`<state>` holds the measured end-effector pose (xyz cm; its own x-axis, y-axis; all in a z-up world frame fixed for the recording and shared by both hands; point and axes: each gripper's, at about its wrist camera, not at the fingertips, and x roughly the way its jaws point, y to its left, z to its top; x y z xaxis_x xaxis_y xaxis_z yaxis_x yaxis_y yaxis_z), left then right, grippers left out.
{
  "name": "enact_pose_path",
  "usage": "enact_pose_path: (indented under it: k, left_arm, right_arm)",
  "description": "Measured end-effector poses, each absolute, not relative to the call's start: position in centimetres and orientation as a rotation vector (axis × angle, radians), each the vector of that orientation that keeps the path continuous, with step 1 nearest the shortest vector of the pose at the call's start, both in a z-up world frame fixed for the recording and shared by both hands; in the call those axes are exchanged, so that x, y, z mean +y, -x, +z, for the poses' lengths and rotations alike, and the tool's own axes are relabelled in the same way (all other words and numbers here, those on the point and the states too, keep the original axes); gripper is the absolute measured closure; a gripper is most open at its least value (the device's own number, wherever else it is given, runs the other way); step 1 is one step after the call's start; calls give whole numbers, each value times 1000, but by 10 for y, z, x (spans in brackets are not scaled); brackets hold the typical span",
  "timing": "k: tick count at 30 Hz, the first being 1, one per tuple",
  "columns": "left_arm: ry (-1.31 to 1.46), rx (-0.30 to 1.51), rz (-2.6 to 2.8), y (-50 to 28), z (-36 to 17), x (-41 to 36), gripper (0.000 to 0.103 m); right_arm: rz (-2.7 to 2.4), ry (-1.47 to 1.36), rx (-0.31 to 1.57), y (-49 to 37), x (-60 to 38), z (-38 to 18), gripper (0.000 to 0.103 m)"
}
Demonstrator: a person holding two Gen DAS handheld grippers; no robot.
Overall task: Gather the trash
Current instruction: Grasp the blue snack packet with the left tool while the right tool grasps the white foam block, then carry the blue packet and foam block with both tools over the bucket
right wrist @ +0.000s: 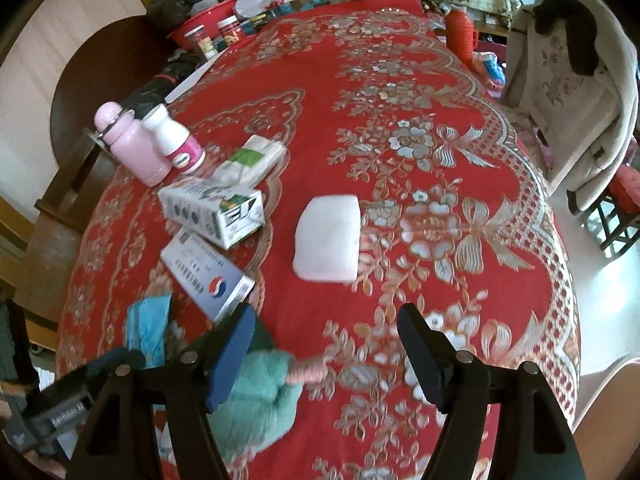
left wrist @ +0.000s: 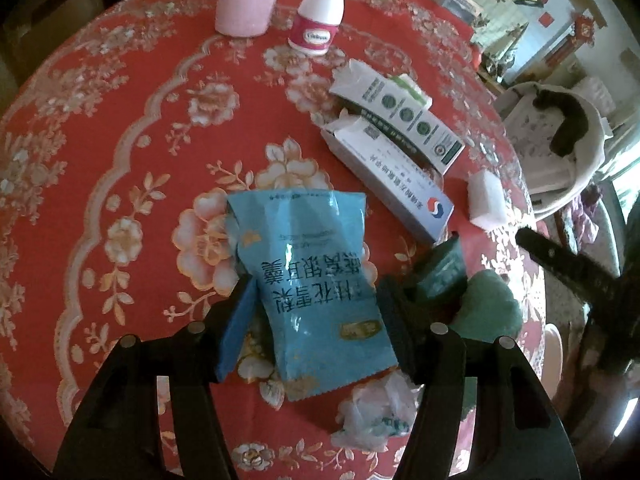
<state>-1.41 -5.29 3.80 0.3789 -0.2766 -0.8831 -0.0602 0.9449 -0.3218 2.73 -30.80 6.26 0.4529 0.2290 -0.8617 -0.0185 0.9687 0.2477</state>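
Squarely between the fingers of the left claw (left wrist: pixel 316 304) lies the blue snack packet (left wrist: pixel 312 280), at lower centre of the left wrist frame, long axis running up the frame along the fingers, flat on the red floral worktop (left wrist: pixel 120 160); jaws spread wide, pads flanking the packet's sides, contact not certain, nothing gripped yet by the look of it. Likely next: closing across the packet's short width. Right claw (right wrist: pixel 326 344) open wide and empty above bare cloth, white foam block (right wrist: pixel 328 240) just ahead at frame centre, so nearer that piece. Shown only from the left wrist: crumpled white plastic (left wrist: pixel 380 412) at lower right. Shown only from the right: the worktop's far end with jars (right wrist: pixel 228 32). Medicine boxes (left wrist: pixel 400 148) visible in both.
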Motion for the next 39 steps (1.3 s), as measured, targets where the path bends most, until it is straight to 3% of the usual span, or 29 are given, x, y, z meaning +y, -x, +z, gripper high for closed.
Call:
enact_pose_path:
  k: [14,16,18,20,21,24,39]
  left_arm:
    - [232,1189,-103,-17,30,-58,40]
    - [224,1186,-106,-20,29,-57,42]
    - [234,1182,-119,-22,29,-56,48]
    - [231,1178,-134,-24,31,-57,54]
    - [223,1172,-138,-24,32,-57,60]
    - [223,1159,-150,-23,39,-56,66]
    - [175,1041,-166,16,99,-88,67]
  right_arm:
    - [115,-212,1129,-82,-296,35,32]
    - [115,-209,1128,-84,-296,33,39]
    - [121,-210,1129,-85,-296,31,61]
    - [133,-213,1117,-82,-298,31,64]
    - [141,-212,1112,-81,-299,32,64]
    - [164,-221,1091,-72,-304,40,65]
    - [229,-237,1046,5,-321,77,65]
